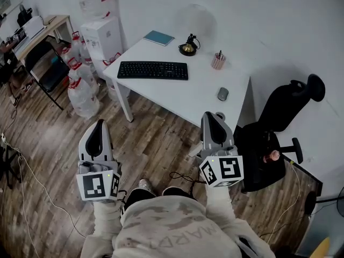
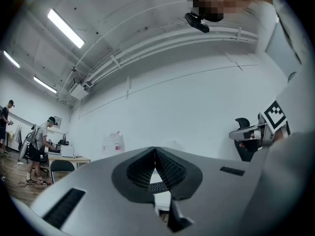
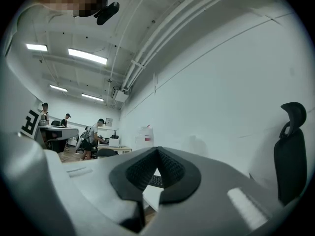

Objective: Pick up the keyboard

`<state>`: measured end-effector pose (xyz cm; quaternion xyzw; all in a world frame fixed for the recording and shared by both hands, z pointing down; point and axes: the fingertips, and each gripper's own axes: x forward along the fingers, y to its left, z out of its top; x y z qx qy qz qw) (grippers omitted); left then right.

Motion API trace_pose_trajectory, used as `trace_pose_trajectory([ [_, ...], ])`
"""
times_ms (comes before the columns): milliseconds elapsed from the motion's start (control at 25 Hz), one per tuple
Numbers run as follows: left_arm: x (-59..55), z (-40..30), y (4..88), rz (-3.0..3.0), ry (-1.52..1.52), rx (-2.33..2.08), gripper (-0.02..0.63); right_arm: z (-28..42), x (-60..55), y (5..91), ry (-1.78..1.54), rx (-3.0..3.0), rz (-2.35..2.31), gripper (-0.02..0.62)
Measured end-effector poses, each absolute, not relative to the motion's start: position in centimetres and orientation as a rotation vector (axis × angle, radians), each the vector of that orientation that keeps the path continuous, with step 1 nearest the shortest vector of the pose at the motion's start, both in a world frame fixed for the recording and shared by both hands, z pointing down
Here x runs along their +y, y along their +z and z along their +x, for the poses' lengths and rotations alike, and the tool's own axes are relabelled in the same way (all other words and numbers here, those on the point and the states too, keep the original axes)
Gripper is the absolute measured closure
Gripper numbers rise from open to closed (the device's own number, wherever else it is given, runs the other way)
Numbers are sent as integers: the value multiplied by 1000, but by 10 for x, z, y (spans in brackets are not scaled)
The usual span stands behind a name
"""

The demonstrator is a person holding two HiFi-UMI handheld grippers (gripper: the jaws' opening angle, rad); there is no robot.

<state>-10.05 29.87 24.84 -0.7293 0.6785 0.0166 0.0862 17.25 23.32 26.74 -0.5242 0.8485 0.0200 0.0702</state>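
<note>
Here, pink cup (image 1: 218,62), something upright inside, keyboard (image 1: 152,70) on white table (image 1: 196,90)

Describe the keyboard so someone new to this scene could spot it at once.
Start at the white table beside the white wall. The keyboard lies on its left half, near the front edge. It is the only long, flat black thing there; the notebook behind it is teal, the mouse to its right small and grey.

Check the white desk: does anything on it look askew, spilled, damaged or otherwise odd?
Nothing stands out. The keyboard lies flat on the desk, the mouse sits apart from it, the pen cup stands upright, and the blue notebook lies flat at the far corner. No spill shows.
</note>
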Motion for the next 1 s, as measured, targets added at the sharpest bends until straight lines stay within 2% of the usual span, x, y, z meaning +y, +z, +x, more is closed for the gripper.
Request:
trace_pose_trajectory([
  [1000,218,-189,259,-2269,83,1934,600,92,174,266,145,2470,-1688,585],
])
